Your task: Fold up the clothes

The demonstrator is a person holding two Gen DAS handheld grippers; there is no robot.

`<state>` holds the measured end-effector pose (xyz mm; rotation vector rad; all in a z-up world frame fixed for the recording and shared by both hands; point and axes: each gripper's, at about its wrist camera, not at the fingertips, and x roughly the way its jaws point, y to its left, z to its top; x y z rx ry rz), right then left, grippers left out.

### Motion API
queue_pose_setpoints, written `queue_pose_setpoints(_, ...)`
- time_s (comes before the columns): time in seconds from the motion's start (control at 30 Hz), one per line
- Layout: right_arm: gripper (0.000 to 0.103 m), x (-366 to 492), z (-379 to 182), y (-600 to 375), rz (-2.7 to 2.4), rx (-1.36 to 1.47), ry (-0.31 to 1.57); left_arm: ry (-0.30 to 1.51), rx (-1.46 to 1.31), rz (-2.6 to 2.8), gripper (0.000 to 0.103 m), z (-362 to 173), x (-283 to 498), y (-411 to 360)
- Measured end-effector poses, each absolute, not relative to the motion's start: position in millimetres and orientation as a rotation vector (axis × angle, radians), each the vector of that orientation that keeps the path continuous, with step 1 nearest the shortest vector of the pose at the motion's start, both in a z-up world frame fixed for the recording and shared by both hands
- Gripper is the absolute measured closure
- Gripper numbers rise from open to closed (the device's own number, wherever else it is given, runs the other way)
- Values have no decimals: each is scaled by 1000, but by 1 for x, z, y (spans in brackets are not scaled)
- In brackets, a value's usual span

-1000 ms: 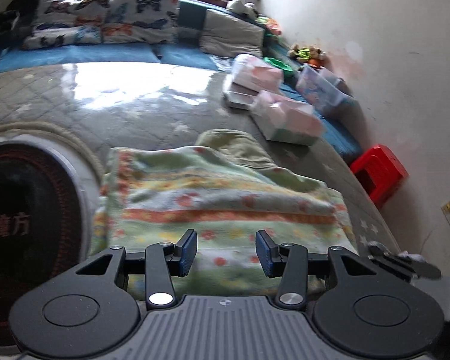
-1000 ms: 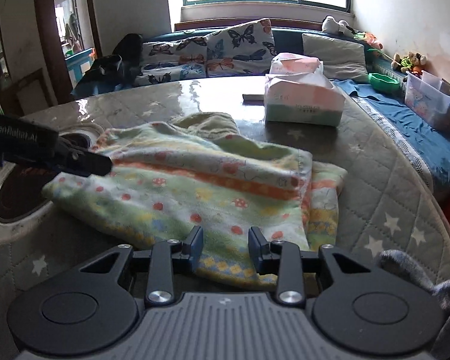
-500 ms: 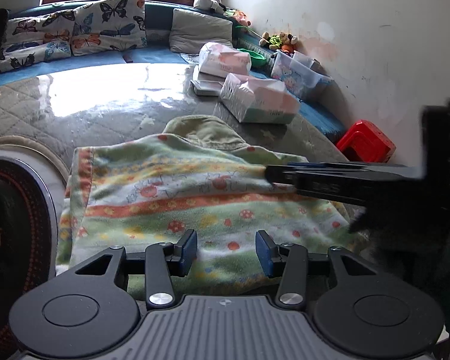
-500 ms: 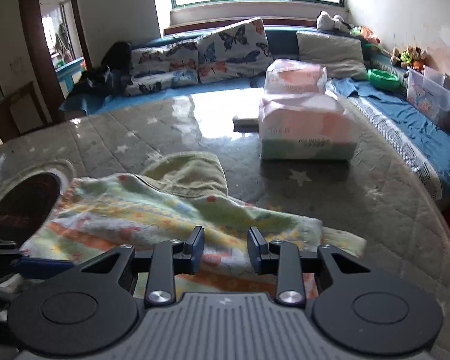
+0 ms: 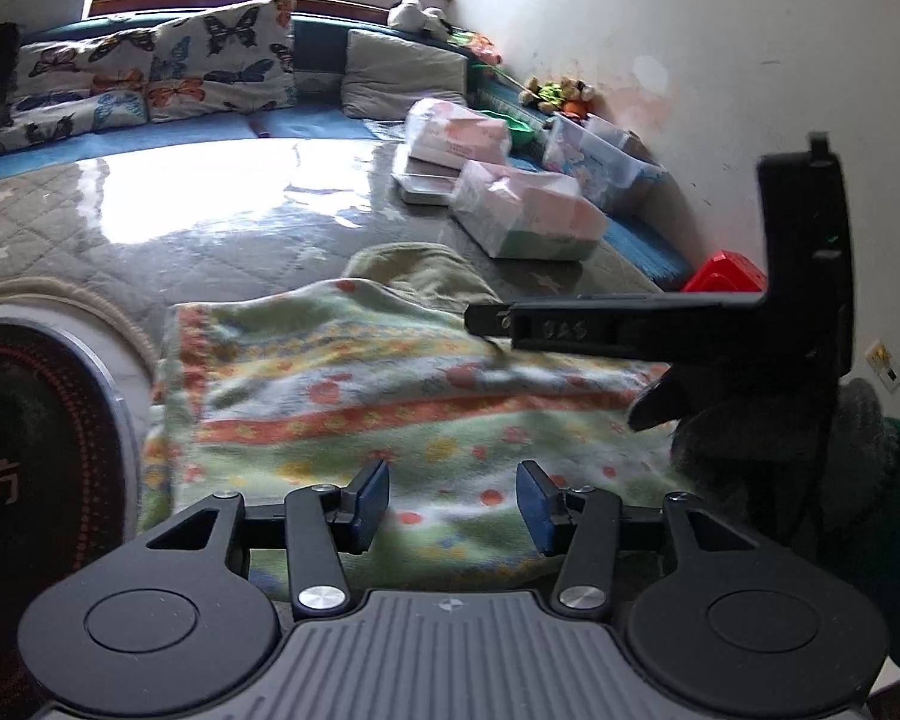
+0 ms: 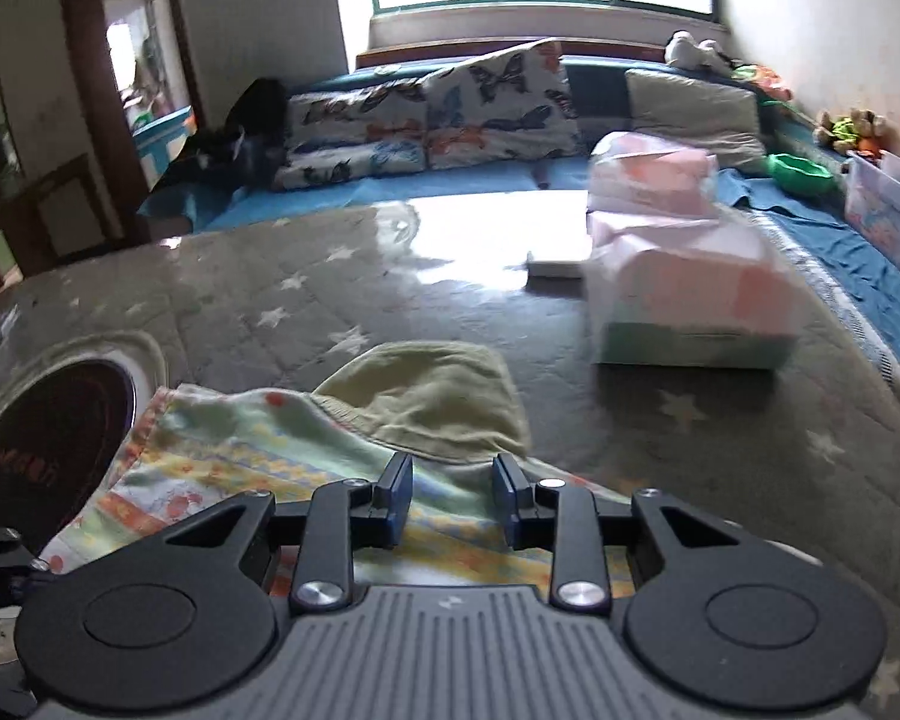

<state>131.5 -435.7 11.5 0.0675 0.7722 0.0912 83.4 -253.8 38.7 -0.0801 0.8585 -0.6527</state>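
Note:
A folded fleece garment (image 5: 402, 402) with green, yellow and orange flowered stripes lies flat on the quilted grey table; its olive hood (image 5: 420, 270) sticks out at the far side. My left gripper (image 5: 453, 504) is open and empty, just above the garment's near edge. My right gripper (image 6: 452, 501) is open and empty, low over the garment (image 6: 258, 450) near the hood (image 6: 432, 396). The right gripper also shows in the left wrist view (image 5: 492, 321), reaching in from the right over the cloth.
A round dark hotplate inset (image 5: 24, 450) sits in the table left of the garment. Wrapped tissue packs (image 6: 684, 294) stand at the far right. A blue bench with butterfly cushions (image 6: 438, 114) runs behind the table. A red stool (image 5: 726, 273) stands by the wall.
My right gripper has moved forward and left over the garment toward the hood. My left gripper has shifted slightly; both stay open.

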Motion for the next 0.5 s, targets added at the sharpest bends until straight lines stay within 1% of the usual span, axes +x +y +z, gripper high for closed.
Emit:
queue_pose_setpoints(0.23,73,145,22,-419,118,30,760,858,-127,-597,53,39,92,-230)
queue_pose_setpoints(0.4,73,149,31,-389,220,-9,748,855,-149,-573,52,38,94,-218)
queue_pose_setpoints(0.5,73,161,24,-368,247,-45,768,861,-161,-562,52,36,94,-213)
